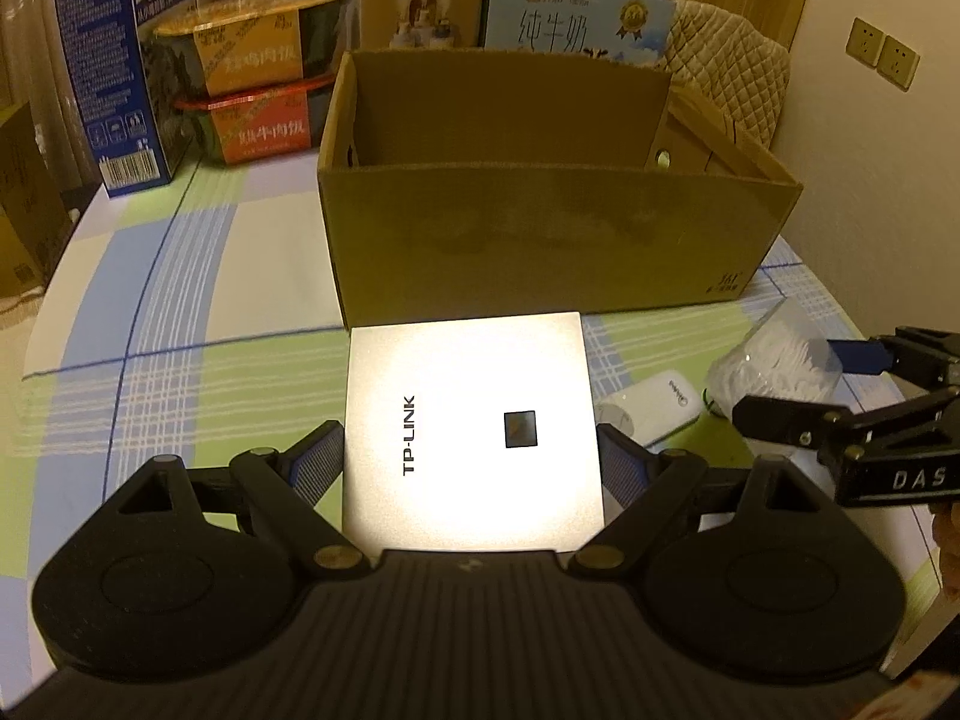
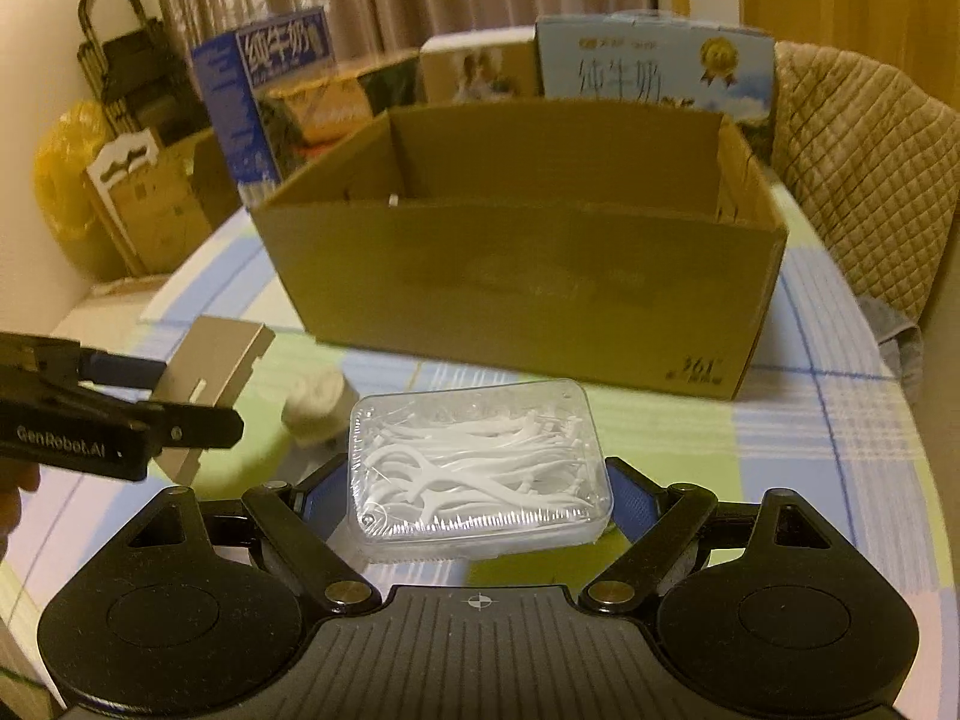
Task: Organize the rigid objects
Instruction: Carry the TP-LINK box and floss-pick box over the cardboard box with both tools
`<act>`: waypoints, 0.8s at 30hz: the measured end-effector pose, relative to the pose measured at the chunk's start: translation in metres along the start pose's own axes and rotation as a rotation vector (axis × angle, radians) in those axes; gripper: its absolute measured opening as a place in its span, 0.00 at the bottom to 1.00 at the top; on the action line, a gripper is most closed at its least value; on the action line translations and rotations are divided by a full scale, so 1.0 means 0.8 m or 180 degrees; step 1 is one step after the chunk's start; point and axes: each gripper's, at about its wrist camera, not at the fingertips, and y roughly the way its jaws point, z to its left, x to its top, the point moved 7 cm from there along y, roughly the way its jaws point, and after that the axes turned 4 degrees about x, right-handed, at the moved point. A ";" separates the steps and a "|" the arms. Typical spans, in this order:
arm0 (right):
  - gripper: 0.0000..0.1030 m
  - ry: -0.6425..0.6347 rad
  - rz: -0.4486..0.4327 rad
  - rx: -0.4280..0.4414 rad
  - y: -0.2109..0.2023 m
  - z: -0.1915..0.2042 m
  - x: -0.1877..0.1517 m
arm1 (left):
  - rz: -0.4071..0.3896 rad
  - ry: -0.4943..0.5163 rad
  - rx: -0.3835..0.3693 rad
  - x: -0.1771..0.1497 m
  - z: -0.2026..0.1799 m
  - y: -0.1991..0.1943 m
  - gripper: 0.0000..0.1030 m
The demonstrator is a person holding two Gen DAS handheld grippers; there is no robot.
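TP-LINK box, white and square, sits clamped between the blue pads of our left gripper, held clear of the checked tablecloth just in front of the open cardboard box. Our right gripper is closed on a clear case of floss picks, also lifted over the cloth and near that same box's front wall. A small white device lies on the table between the two held things. Behind the cardboard box stand milk cartons and stacked instant-meal bowls; a quilted chair back is to the right.
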 end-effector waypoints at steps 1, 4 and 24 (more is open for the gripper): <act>0.81 -0.0001 -0.0029 -0.0006 -0.002 0.000 0.004 | -0.0021 0.0008 0.0002 0.003 -0.001 -0.002 0.83; 0.81 -0.0001 -0.0121 -0.0044 -0.011 -0.001 0.015 | -0.0090 0.0033 0.0002 0.011 -0.006 -0.008 0.83; 0.81 0.0199 -0.0805 -0.0201 -0.051 -0.036 0.120 | -0.0629 0.0077 0.0100 0.133 -0.012 -0.026 0.83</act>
